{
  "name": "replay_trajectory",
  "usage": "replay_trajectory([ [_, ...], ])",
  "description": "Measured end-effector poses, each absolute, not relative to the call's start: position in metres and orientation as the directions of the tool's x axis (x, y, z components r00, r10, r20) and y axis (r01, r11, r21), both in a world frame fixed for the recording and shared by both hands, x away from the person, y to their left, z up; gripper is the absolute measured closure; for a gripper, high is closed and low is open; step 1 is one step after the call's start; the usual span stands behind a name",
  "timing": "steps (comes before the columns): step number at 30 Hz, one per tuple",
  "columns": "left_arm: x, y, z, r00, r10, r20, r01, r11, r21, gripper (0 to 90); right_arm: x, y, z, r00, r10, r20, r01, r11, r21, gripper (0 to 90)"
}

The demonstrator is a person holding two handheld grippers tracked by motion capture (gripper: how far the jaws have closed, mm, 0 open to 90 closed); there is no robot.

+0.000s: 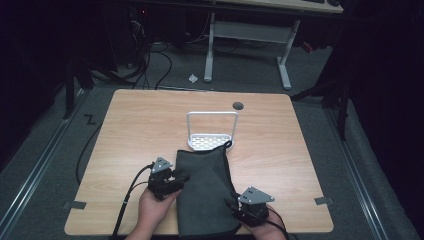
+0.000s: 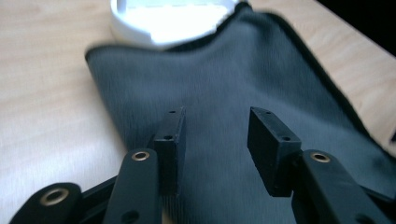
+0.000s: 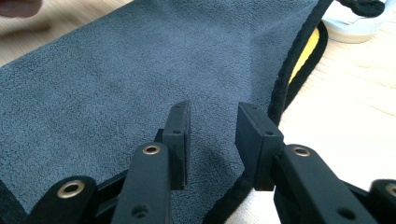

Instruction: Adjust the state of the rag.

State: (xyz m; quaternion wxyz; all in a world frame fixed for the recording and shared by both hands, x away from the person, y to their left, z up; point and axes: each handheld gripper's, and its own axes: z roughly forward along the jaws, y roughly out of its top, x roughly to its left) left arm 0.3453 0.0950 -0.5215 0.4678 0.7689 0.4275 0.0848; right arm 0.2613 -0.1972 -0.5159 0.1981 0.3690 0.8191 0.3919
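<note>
A dark grey cloth (image 1: 205, 192) lies nearest, draped over the near edge of the table (image 1: 130, 125) just right of that edge's middle; it runs as a long folded strip toward the centre, its far end touching the base of a white rack (image 1: 212, 131). The table is the largest thing, a pale wooden top; its far half, left side and right side lie bare, leaving wide room around the cloth on either flank; a small dark round cap (image 1: 238, 105) sits near the far edge. The cloth has a black sewn border (image 3: 280, 88) along its right side, and in the right gripper view a yellow strip (image 3: 306, 53) peeks out beneath that border; the rack stands upright past the table's middle, a handle loop over a perforated base. The left gripper (image 1: 167, 181) sits at the cloth's left edge, jaws parted by a moderate gap above the fabric and clasping nothing; the right gripper (image 1: 248, 207) sits at the cloth's right edge near the table's near edge, jaws likewise apart and empty, straddling the fabric just inside the border.
</note>
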Motion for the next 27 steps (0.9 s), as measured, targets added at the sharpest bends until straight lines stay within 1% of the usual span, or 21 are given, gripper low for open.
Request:
replay_trajectory([
  [1,0.342,0.095,-0.523,0.626,0.734,-0.263,0.578,-0.210,0.788,57.8,0.262,-0.197,-0.517,-0.651,0.759,-0.034,0.451,0.422,0.786,66.4],
  [3,0.334,0.095,-0.527,0.651,0.699,-0.296,0.598,-0.231,0.768,60.7,0.263,-0.196,-0.518,-0.653,0.756,-0.033,0.452,0.425,0.784,67.2],
  [4,0.332,0.093,-0.528,0.656,0.698,-0.287,0.594,-0.243,0.767,61.3,0.263,-0.196,-0.519,-0.655,0.755,-0.029,0.455,0.424,0.783,69.0],
  [6,0.331,0.090,-0.529,0.667,0.692,-0.278,0.593,-0.267,0.760,65.7,0.265,-0.196,-0.518,-0.655,0.755,-0.022,0.453,0.416,0.788,74.4],
  [7,0.331,0.090,-0.529,0.667,0.692,-0.278,0.593,-0.267,0.760,67.3,0.265,-0.196,-0.518,-0.655,0.755,-0.022,0.453,0.416,0.788,74.4],
  [8,0.331,0.089,-0.530,0.671,0.693,-0.264,0.589,-0.281,0.758,67.3,0.267,-0.196,-0.516,-0.654,0.756,-0.025,0.449,0.414,0.792,77.4],
  [9,0.333,0.087,-0.532,0.679,0.691,-0.247,0.585,-0.306,0.751,71.6,0.275,-0.194,-0.509,-0.648,0.760,-0.040,0.437,0.415,0.798,81.9],
  [10,0.334,0.086,-0.534,0.679,0.694,-0.240,0.585,-0.314,0.748,72.3,0.282,-0.193,-0.505,-0.648,0.760,-0.057,0.429,0.425,0.797,83.2],
  [13,0.337,0.087,-0.536,0.684,0.687,-0.243,0.582,-0.313,0.751,73.0,0.308,-0.186,-0.501,-0.626,0.775,-0.086,0.435,0.439,0.786,83.7],
  [14,0.337,0.087,-0.536,0.684,0.687,-0.243,0.582,-0.313,0.751,72.7,0.308,-0.186,-0.501,-0.626,0.775,-0.086,0.435,0.439,0.786,83.7],
  [15,0.337,0.087,-0.536,0.689,0.682,-0.244,0.581,-0.319,0.749,71.5,0.328,-0.182,-0.504,-0.608,0.790,-0.074,0.471,0.435,0.767,83.6],
  [16,0.337,0.087,-0.536,0.694,0.678,-0.242,0.579,-0.325,0.748,71.5,0.328,-0.182,-0.504,-0.608,0.790,-0.074,0.471,0.435,0.767,83.6],
  [17,0.335,0.088,-0.536,0.698,0.674,-0.240,0.575,-0.328,0.750,71.2,0.343,-0.179,-0.513,-0.595,0.800,-0.076,0.507,0.448,0.736,83.4],
  [18,0.335,0.088,-0.536,0.698,0.674,-0.240,0.575,-0.328,0.750,71.1,0.348,-0.179,-0.518,-0.593,0.801,-0.081,0.523,0.460,0.718,83.1],
  [20,0.332,0.089,-0.536,0.703,0.666,-0.251,0.578,-0.329,0.747,71.1,0.350,-0.181,-0.526,-0.591,0.804,-0.069,0.548,0.462,0.697,82.6],
  [24,0.327,0.088,-0.537,0.716,0.625,-0.311,0.600,-0.323,0.732,69.6,0.335,-0.191,-0.527,-0.602,0.798,-0.040,0.547,0.448,0.707,80.5],
  [27,0.318,0.085,-0.537,0.744,0.594,-0.305,0.581,-0.350,0.735,68.7,0.318,-0.201,-0.527,-0.617,0.786,-0.032,0.543,0.455,0.706,79.1],
])
